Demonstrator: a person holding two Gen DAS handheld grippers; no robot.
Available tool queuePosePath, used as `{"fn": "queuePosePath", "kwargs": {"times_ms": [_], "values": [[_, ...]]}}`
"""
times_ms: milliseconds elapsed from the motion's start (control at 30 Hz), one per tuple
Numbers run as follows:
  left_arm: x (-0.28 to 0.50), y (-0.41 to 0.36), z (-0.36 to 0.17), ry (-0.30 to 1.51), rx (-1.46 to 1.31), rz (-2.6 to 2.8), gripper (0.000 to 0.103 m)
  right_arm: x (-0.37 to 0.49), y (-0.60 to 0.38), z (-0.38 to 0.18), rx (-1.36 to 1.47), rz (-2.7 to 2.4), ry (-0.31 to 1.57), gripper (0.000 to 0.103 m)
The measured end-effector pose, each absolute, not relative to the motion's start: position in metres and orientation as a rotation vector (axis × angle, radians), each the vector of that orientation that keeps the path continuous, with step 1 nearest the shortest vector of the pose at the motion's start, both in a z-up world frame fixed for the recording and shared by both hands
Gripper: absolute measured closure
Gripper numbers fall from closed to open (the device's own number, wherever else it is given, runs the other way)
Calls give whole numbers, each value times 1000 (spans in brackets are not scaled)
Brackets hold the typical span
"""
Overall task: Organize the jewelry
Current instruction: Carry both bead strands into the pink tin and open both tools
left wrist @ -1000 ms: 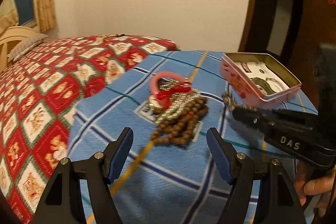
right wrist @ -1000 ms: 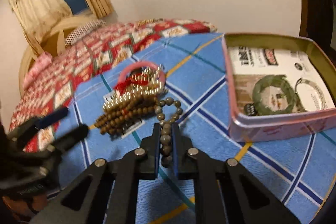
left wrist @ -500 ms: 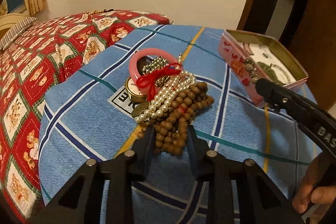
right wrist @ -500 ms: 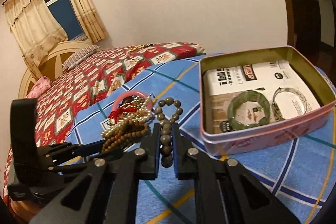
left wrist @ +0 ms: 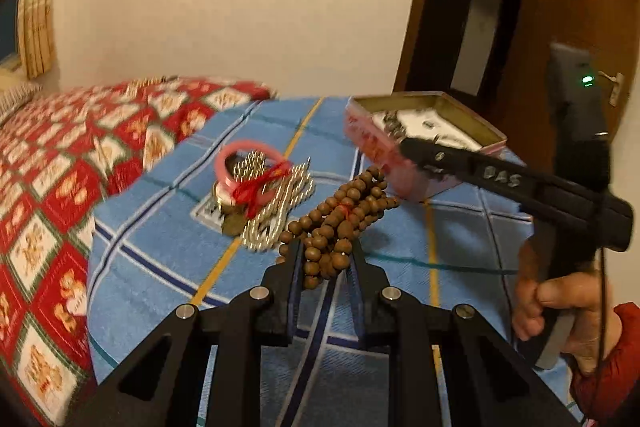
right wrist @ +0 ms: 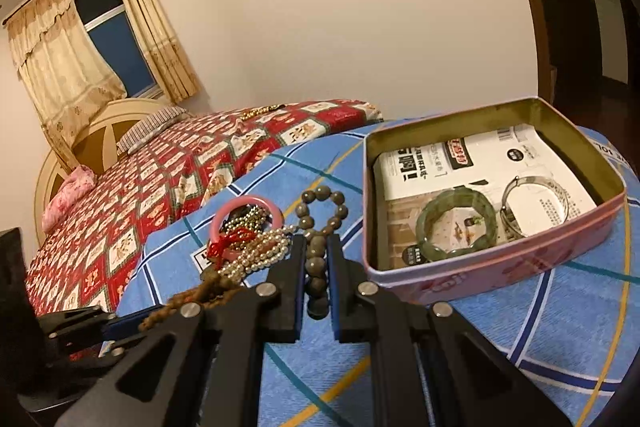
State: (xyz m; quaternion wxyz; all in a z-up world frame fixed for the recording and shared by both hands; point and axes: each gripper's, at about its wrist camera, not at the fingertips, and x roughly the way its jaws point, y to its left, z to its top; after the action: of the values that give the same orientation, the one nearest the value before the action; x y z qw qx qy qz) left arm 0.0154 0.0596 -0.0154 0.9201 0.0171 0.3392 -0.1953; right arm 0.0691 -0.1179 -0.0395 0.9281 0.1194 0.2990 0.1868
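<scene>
Your left gripper (left wrist: 323, 259) has its fingers pinched on the brown wooden bead strand (left wrist: 340, 223), which hangs in loops off the blue checked blanket (left wrist: 168, 259) on the near side of the pink tin (right wrist: 496, 267); gripping a bunch of loops at once is probably what lets the long strand come up in one piece. Your right gripper (right wrist: 316, 279) has its fingers pressed on the grey-green bead bracelet (right wrist: 320, 215), holding it by its lower beads so the ring stands free, ready to be carried over the tin's rim. Inside the tin a green bangle (right wrist: 458, 225) and a silver bangle (right wrist: 536, 201) already lie on printed paper. The pink bangle (left wrist: 248, 163) with the red cord (left wrist: 260, 187) and pearl strands (left wrist: 276, 211) waits left of the tin. Half a second ago the wooden beads lay on the blanket among that pile with your left fingers just closing; now they are lifted clear, and your right gripper has shifted toward the tin.
</scene>
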Motion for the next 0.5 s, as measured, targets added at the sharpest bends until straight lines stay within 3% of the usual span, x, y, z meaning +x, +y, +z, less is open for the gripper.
{"fn": "queuePosePath", "kwargs": {"times_ms": [500], "values": [[26,55,-7,616,-115,-351,82,65,-127,-31,281,365,558,90]]}}
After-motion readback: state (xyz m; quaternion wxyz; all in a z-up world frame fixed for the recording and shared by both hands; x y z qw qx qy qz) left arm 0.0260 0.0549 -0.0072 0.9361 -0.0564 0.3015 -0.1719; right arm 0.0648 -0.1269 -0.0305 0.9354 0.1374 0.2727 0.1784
